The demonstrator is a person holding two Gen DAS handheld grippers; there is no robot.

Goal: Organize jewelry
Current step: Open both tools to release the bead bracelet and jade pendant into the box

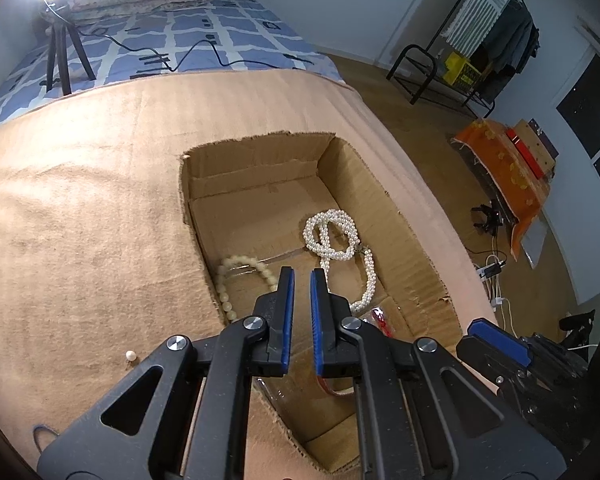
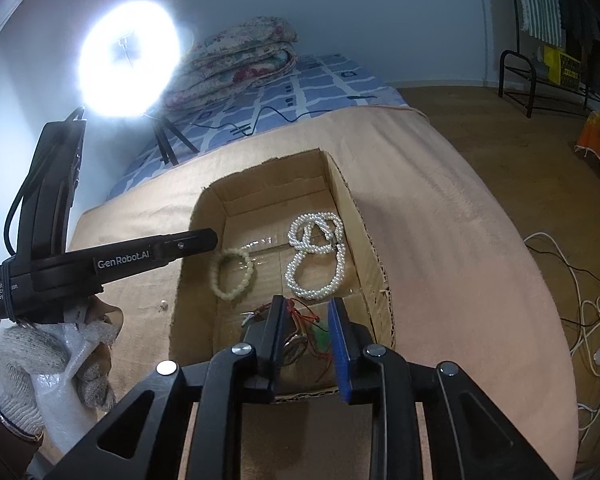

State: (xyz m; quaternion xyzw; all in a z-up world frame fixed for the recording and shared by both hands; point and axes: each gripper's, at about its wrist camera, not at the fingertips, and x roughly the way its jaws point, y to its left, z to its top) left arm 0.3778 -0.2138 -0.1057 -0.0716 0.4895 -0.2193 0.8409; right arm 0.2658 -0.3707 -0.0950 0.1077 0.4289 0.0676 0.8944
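In the cardboard box (image 2: pixel 364 216), coiled pearl necklace (image 2: pixel 316 256), round-beaded bracelet (image 2: pixel 232 276)

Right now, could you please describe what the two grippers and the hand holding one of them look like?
Both grippers, left gripper and right gripper, are black plastic with silver pivot screws and blue ribbed pads. The left one carries white GenRobot.AI lettering on its side and a black cable at the rear. The left hand wears a grey knit glove, with a thin bracelet at the wrist.

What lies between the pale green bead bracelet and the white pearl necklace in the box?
Only bare cardboard floor of the box, seen in the right wrist view, separates bracelet and necklace.
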